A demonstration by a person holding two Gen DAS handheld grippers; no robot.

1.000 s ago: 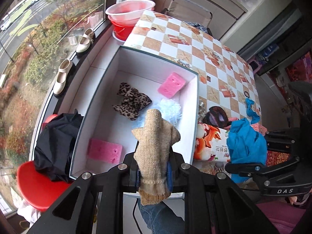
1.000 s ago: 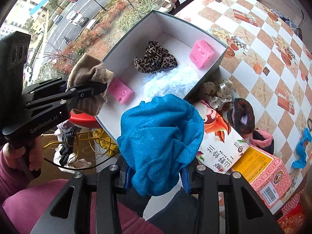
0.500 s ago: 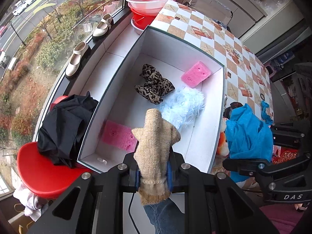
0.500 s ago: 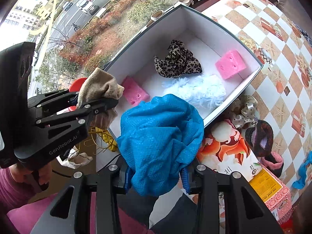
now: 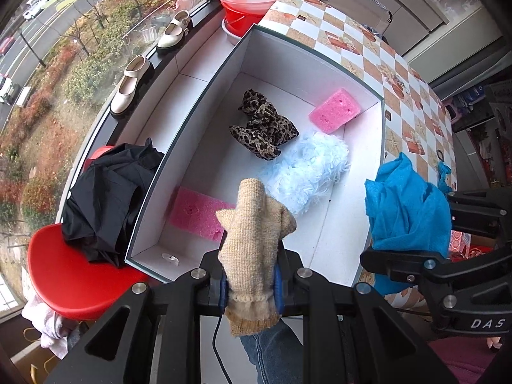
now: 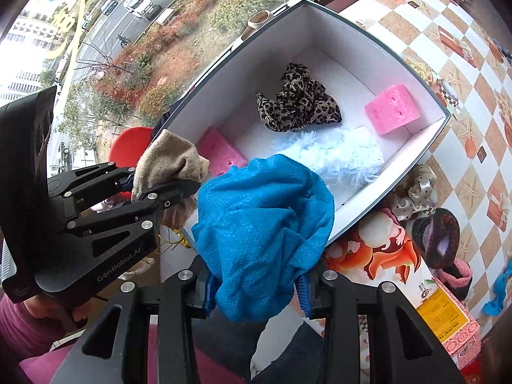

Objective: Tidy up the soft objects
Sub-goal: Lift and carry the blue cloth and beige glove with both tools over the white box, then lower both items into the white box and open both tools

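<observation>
My left gripper [image 5: 249,288] is shut on a beige knitted sock [image 5: 254,233], held above the near end of a white box [image 5: 320,246]. The sock also shows in the right wrist view [image 6: 166,160]. My right gripper [image 6: 256,291] is shut on a blue cloth [image 6: 262,211], held over the box's near right corner; the cloth also shows in the left wrist view [image 5: 406,204]. In the box lie a leopard-print scrunchie [image 5: 262,128], a pale blue fluffy item [image 5: 307,169] and two pink sponges [image 5: 336,110] [image 5: 198,212].
On the checkered table [image 6: 464,73] right of the box lie a dotted scrunchie [image 6: 416,188], a dark scrunchie [image 6: 435,233], a pink item [image 6: 457,275] and printed cartons [image 6: 444,316]. A red stool [image 5: 70,275] with black cloth [image 5: 105,192] stands left of the box. Red basins [image 5: 252,0] stand beyond.
Both grippers have moved forward toward the box with their loads still held. The box now fills more of both views.
</observation>
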